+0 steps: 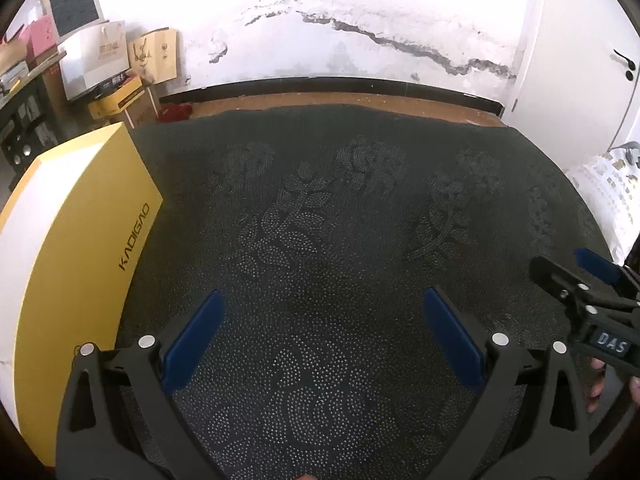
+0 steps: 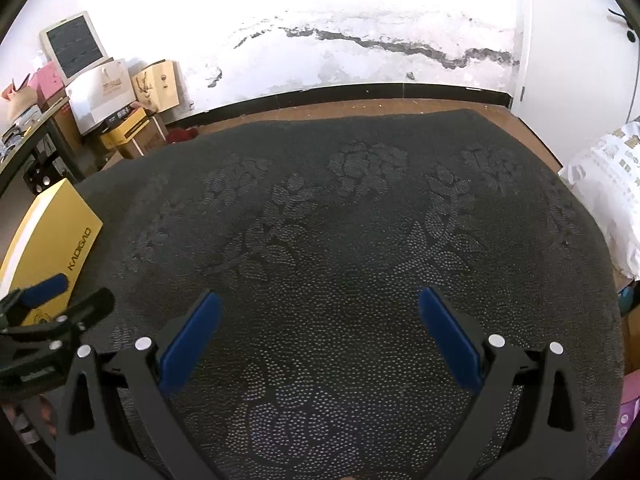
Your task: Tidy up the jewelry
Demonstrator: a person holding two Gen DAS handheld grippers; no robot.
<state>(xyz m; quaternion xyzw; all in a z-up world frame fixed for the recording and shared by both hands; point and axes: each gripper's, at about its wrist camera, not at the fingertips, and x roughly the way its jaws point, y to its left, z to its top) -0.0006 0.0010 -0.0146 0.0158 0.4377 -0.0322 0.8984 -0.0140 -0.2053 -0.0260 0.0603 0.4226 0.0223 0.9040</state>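
While both the left gripper (image 1: pixel 320 336) and right gripper (image 2: pixel 316 334) hang with fingers wide apart over the dark patterned tabletop (image 1: pixel 340 208), no jewelry shows – perhaps inside the yellow box (image 1: pixel 80 240) far left – groping could knock it

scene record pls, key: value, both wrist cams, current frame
surface: dark dotted floral cloth
box: yellow KADIGAO box, closed, at the cloth's left edge
jewelry: none visible
left gripper: open, empty, above cloth
right gripper: open, empty, above cloth
backdrop: cracked white wall, stacked cartons far left
task state: not started
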